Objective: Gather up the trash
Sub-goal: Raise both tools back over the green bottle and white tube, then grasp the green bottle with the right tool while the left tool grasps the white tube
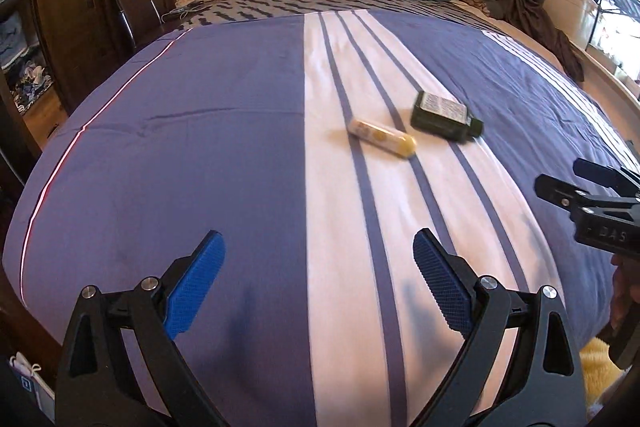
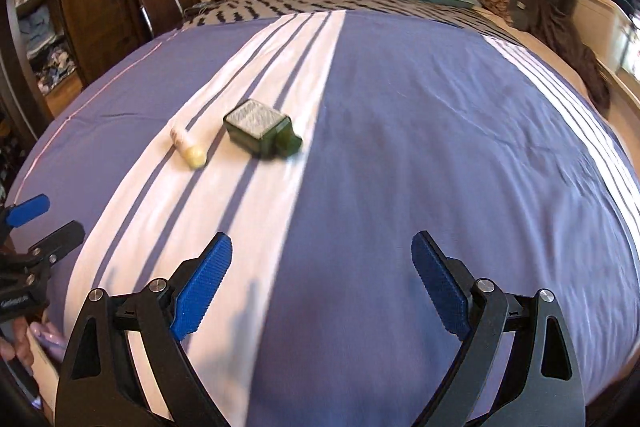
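Left wrist view: left gripper [image 1: 318, 251] spread wide, empty, above the blue-and-white striped bed cover [image 1: 200, 155]. A white tube with yellow cap [image 1: 382, 139] and a dark green rectangular bottle [image 1: 444, 115] lie just beside each other, farther off on the white stripe.

Right wrist view: right gripper [image 2: 322, 253] spread, empty; tube [image 2: 188, 147] and bottle [image 2: 262, 134] far-left.

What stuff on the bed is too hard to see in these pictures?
- Dark green bottle: label print blurred and too small, both views.
- White and yellow tube: markings blurred, both views.
- Right claw: cut off by the left view's edge.
- Left claw: cut off by the right view's edge.
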